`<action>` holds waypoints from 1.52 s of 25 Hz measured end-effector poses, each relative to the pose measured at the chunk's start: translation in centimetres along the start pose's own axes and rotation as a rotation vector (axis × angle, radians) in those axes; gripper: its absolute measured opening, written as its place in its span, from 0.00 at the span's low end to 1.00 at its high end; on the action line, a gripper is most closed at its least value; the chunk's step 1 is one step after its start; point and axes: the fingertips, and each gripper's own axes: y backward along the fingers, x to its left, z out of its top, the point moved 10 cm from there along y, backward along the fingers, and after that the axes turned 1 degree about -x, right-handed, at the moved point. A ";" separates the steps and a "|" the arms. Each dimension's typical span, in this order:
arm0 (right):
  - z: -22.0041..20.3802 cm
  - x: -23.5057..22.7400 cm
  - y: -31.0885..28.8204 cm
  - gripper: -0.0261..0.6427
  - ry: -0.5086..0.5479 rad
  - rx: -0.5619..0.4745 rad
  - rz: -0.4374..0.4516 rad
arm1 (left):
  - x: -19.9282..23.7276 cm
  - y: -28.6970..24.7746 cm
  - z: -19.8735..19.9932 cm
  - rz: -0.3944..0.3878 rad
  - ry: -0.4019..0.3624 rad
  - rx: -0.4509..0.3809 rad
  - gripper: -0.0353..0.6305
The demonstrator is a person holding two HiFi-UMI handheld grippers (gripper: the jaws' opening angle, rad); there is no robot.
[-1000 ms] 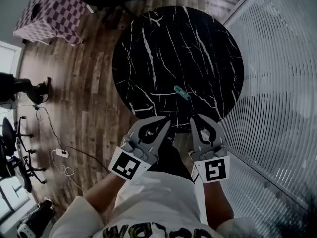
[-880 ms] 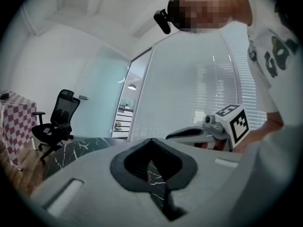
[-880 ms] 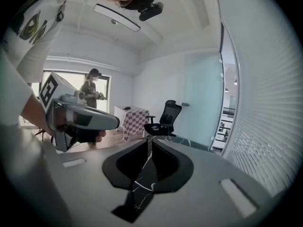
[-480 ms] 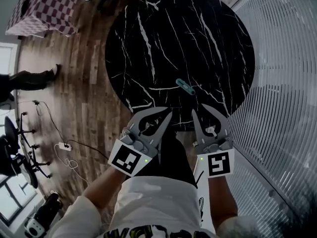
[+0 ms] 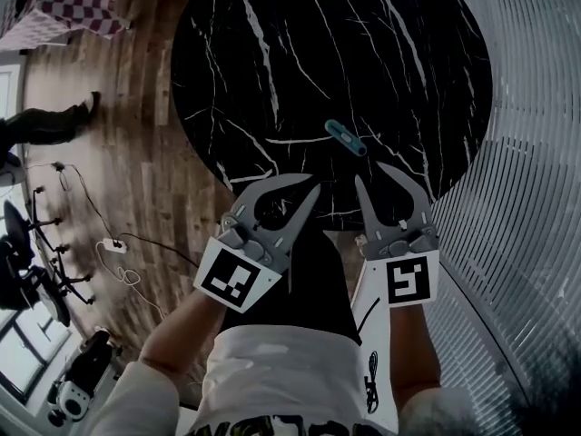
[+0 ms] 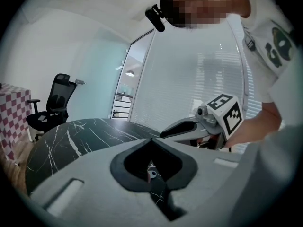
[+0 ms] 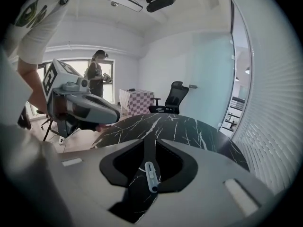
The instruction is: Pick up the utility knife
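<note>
Slim teal utility knife (image 5: pixel 346 137) lies flat on the round black white-veined marble table (image 5: pixel 272 44), just ahead of both tongs. Right gripper (image 5: pixel 369 173): jaws opening, partly apart, knife sighted through the gap, untouched. Left gripper (image 5: pixel 311 187): tips together, empty.

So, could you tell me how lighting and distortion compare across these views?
Head view: dim, the table nearly black, fisheye bending the blinds. Left gripper view: bright, black vignette round the edges. Right gripper view: bright, window washed out, knife sharp.
</note>
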 end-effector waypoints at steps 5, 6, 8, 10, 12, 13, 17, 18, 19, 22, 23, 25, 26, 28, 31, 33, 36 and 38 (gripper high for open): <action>-2.2 -0.4 -2.0 0.18 0.005 0.069 0.033 | 0.8 -1.4 -2.5 -0.005 0.029 0.015 0.06; -2.7 -0.4 -2.4 0.19 0.006 0.083 0.041 | 1.0 -1.7 -3.0 -0.007 0.036 0.015 0.06; -3.6 -0.5 -3.3 0.20 0.009 0.108 0.053 | 1.2 -2.4 -3.8 -0.014 0.048 0.017 0.06; -4.4 -0.6 -4.1 0.22 0.008 0.126 0.058 | 1.5 -3.0 -4.6 -0.024 0.057 0.025 0.06; -5.0 -0.8 -4.9 0.23 0.003 0.147 0.060 | 1.9 -3.6 -5.4 -0.029 0.071 0.027 0.06; -5.3 -0.9 -5.3 0.23 0.005 0.157 0.061 | 2.0 -3.8 -5.7 -0.031 0.079 0.027 0.06; -6.3 -1.2 -6.7 0.25 0.018 0.195 0.072 | 2.6 -4.5 -6.7 -0.033 0.075 0.043 0.06; -6.6 -1.2 -7.0 0.26 0.017 0.201 0.074 | 2.8 -4.7 -7.0 -0.033 0.075 0.045 0.06; -6.9 -1.1 -7.4 0.26 0.016 0.206 0.076 | 2.9 -4.8 -7.2 -0.033 0.077 0.049 0.06; -7.9 -1.1 -8.3 0.27 0.001 0.234 0.082 | 3.4 -5.0 -7.9 -0.030 0.090 0.067 0.06; -8.2 -1.1 -8.6 0.28 -0.003 0.247 0.085 | 3.6 -5.2 -8.2 -0.030 0.091 0.073 0.06; -8.6 -1.2 -9.1 0.28 -0.005 0.273 0.091 | 3.8 -5.4 -8.7 -0.032 0.091 0.085 0.06; -8.8 -1.3 -9.4 0.29 -0.004 0.284 0.094 | 3.9 -5.4 -8.9 -0.033 0.094 0.088 0.06; -9.2 -1.4 -9.8 0.30 -0.001 0.306 0.102 | 4.1 -5.6 -9.3 -0.035 0.104 0.094 0.06; -9.7 -1.5 -10.5 0.31 0.008 0.337 0.121 | 4.3 -5.9 -9.8 -0.037 0.108 0.105 0.06; -10.1 -1.5 -10.8 0.31 0.010 0.355 0.130 | 4.3 -6.1 -10.0 -0.039 0.103 0.109 0.06; -10.7 -1.5 -11.2 0.31 0.018 0.385 0.138 | 4.4 -6.3 -10.3 -0.041 0.106 0.109 0.06; -11.0 -1.6 -11.5 0.31 0.020 0.405 0.142 | 4.5 -6.3 -10.4 -0.043 0.110 0.108 0.06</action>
